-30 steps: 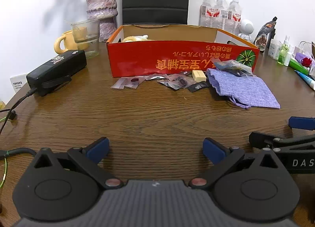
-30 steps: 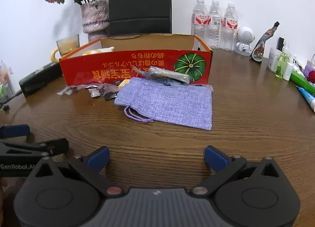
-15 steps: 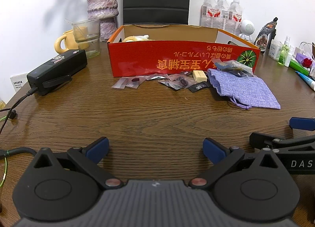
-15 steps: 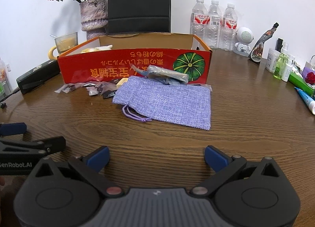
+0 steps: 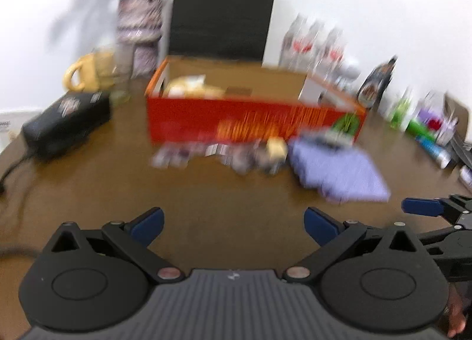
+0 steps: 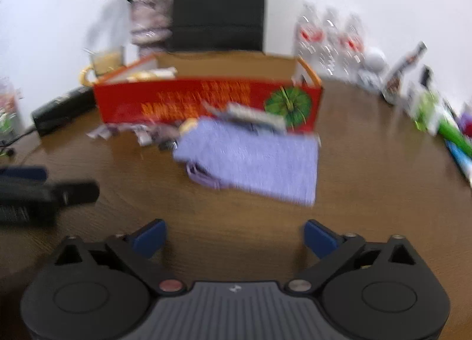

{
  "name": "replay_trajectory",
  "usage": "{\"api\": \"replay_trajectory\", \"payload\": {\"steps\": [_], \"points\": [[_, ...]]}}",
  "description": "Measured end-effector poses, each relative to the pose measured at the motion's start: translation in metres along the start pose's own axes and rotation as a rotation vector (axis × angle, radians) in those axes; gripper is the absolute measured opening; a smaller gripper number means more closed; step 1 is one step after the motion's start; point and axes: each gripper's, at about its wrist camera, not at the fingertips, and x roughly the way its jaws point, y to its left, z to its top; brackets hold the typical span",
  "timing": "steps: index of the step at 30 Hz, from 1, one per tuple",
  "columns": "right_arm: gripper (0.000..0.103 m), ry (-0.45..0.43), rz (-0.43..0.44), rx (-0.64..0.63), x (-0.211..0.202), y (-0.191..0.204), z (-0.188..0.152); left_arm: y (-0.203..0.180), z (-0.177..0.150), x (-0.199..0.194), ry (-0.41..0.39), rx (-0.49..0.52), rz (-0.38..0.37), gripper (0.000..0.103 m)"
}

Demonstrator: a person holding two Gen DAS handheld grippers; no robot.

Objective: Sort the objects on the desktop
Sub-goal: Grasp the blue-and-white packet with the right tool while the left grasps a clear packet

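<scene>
A red cardboard box (image 5: pixel 253 121) (image 6: pixel 206 101) stands open at the middle of the wooden table. In front of it lie several small snack packets (image 5: pixel 206 154) (image 6: pixel 138 133), a purple cloth pouch (image 5: pixel 339 172) (image 6: pixel 253 163) and a clear packet (image 6: pixel 253 116) resting on the pouch's far edge. My left gripper (image 5: pixel 233 225) is open and empty, above the table short of the packets. My right gripper (image 6: pixel 234 236) is open and empty, short of the pouch. Both views are motion-blurred.
A black device (image 5: pixel 67 121) with a cable lies at the left. A vase (image 5: pixel 141 30), a glass and a yellow mug (image 5: pixel 85 74) stand behind it. Water bottles (image 6: pixel 327 42) and small toiletries (image 6: pixel 427 107) line the back right. A black chair back (image 5: pixel 221 12) is behind the box.
Both grippers have risen and tilted so that the box interior shows more; the views have gone blurry from motion. Both stay open and empty.
</scene>
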Motion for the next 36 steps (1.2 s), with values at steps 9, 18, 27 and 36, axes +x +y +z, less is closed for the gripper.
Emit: {"api": "replay_trajectory", "payload": {"steps": [9, 18, 27, 36], "points": [[0.073, -0.097, -0.011, -0.226, 0.034, -0.017, 0.066, 0.034, 0.046, 0.057, 0.023, 0.032, 0.104, 0.086], [0.052, -0.052, 0.048, -0.279, 0.078, -0.016, 0.077, 0.046, 0.055, 0.083, 0.049, 0.049, 0.058, 0.064], [0.025, -0.015, 0.102, -0.281, 0.086, -0.015, 0.071, 0.045, 0.054, 0.095, 0.073, 0.053, 0.077, 0.045], [0.018, 0.044, 0.11, -0.266, 0.055, -0.01, 0.054, 0.026, 0.037, 0.079, 0.115, 0.105, 0.087, 0.035]]}}
